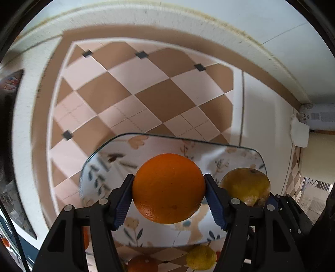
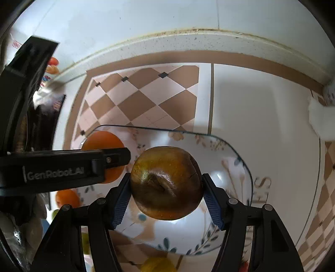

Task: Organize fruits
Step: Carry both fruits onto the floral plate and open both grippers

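Below you lies a table covering [image 1: 134,87] checkered in tan and pale pink diamonds with small dark squares at some corners, framed by a brown band and a white border [image 2: 251,117] on the right. Beyond its far edge you see a speckled white ledge [image 1: 159,23] with a grimy, yellowed seam where it meets the pale wall [image 2: 129,18], which shows faint tile lines. Soft daylight falls evenly across it all, and at the right edge a white folded cloth [image 1: 299,134] sits near the corner.

Bright daylight, motion blur, fisheye bending, dark vignette corners
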A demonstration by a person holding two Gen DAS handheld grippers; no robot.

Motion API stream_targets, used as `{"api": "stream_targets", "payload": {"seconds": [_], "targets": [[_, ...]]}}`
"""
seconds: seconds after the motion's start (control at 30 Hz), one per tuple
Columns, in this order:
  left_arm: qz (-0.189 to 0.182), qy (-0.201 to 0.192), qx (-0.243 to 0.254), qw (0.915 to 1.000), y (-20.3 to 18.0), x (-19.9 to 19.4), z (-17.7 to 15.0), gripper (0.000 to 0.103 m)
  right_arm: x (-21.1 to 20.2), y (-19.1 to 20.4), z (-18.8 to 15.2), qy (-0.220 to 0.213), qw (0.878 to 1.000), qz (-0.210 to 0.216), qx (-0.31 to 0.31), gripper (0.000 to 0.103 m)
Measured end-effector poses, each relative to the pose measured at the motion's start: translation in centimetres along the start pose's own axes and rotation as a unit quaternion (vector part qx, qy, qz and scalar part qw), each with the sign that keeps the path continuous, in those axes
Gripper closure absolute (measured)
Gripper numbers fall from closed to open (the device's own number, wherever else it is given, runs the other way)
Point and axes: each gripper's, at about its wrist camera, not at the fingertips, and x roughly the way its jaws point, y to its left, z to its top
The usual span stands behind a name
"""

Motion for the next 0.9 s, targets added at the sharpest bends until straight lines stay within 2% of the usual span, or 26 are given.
{"api": "stream_targets", "payload": {"seconds": [0.33,0.4,0.53,0.6,0.63,0.67,0.8,0.9], "targets": [[0.004,0.019,-0.008,0.9998,0.5,1.2,0.3,0.040,1.9,0.0,0.9,0.035,0.999,0.004,0.000,0.033],[0.005,0.023,-0.016,0.9996,0.8,1.1,0.5,0.040,1.7,0.2,1.0,0.038,0.999,0.010,0.002,0.021],[0.003,0.029,-0.026,0.9992,1.0,1.2,1.1,0.039,1.1,0.3,1.1,0.038,0.999,0.008,0.004,0.015],[0.001,0.030,-0.024,0.9993,1.2,1.1,0.9,0.035,0.9,0.2,1.0,0.038,0.999,0.002,0.007,0.014],[-0.009,0.028,-0.025,0.9992,1.3,0.8,0.8,0.021,0.8,0.0,0.9,0.038,0.999,-0.001,0.010,0.013],[-0.009,0.020,-0.024,0.9995,1.3,0.3,0.7,0.014,0.6,-0.3,0.9,0.038,0.999,-0.001,0.013,0.013],[0.009,-0.017,-0.007,0.9998,0.9,-2.1,-0.2,0.014,-0.9,-0.8,-0.1,0.027,0.999,-0.008,0.031,0.012],[0.036,-0.051,0.008,0.9980,0.6,-4.4,-1.8,0.014,-2.6,-1.0,-1.6,0.019,0.998,-0.023,0.048,0.012]]}}
